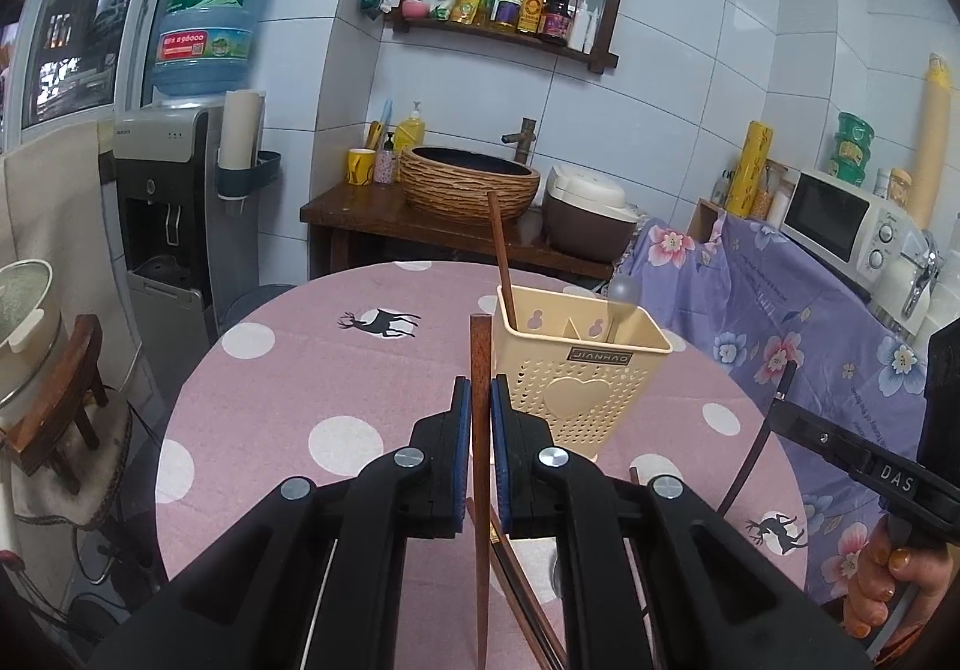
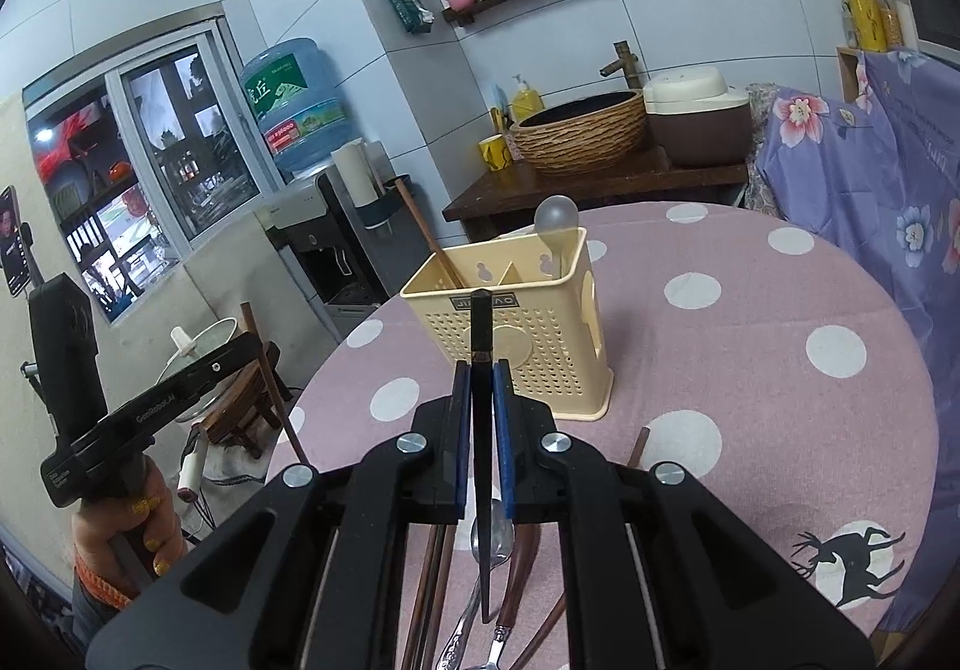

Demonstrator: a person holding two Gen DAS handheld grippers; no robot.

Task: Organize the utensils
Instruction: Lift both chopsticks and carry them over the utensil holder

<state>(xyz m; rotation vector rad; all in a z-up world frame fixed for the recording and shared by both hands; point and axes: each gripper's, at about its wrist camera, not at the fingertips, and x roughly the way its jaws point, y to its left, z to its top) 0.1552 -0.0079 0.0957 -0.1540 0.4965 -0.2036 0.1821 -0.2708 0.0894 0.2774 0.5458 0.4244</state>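
Both grippers clamp a chopstick upright — left gripper a brown chopstick, right gripper a black chopstick. Ahead, the cream utensil holder stands on the table — seemingly nearer the left.

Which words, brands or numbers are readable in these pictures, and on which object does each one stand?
"JIANHAO": plate on the cream utensil holder, seen upside down.
"虎丘": label of the blue water bottle.
"DAS": side of the right gripper.
"GetRobot.AI": side of the left gripper, roughly legible.
Red strip on the water bottle, sauce bottle labels, microwave markings: too small to read.
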